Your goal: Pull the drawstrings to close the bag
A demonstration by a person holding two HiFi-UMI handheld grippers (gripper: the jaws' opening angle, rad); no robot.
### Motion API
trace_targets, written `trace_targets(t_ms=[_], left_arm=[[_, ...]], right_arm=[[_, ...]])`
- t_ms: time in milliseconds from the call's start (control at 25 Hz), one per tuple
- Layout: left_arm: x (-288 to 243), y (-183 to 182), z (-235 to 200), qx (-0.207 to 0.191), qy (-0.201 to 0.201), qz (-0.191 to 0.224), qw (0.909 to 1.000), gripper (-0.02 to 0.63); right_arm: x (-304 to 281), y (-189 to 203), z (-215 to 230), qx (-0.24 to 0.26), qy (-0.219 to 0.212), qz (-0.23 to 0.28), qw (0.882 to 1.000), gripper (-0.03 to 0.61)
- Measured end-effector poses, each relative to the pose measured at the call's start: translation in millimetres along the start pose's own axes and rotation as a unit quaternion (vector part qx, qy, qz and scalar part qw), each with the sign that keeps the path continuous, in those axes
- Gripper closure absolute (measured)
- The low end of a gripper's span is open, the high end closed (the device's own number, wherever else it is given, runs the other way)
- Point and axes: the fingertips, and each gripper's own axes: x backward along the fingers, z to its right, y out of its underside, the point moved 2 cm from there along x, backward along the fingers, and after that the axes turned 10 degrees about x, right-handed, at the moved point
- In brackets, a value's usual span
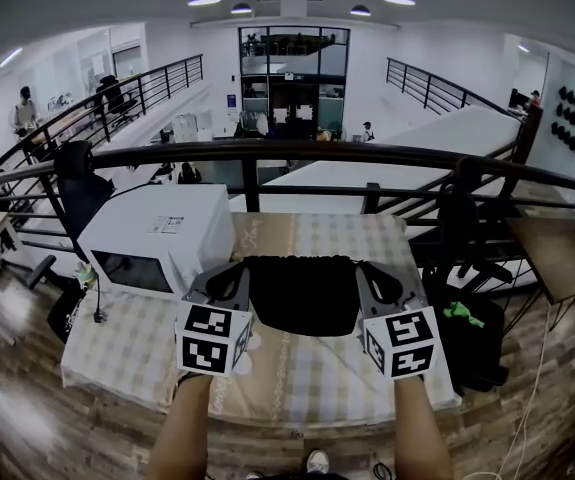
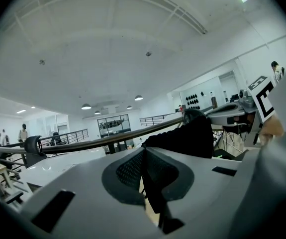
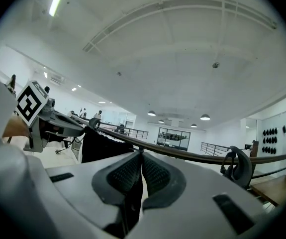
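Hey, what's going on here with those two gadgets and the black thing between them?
A person stands at a table covered with a checked cloth, holding a tool in each hand. The left tool and the right tool are each clamped shut on a dark strip, apparently a drawstring, at either side of a black bag. The bag spans the gap between them. A white microwave sits to the left. Whether the bag's mouth is pulled closed cannot be told.
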Motion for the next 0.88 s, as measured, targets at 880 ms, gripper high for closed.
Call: trace_targets(t_ms=[880], left_arm=[[10.8,8.7,-33.3,0.008,-0.035,-0.007,0.9993,0.584]], right_arm=[[12.2,27.6,27.7,-0.049,0.049,-0.025,0.997,0.546]])
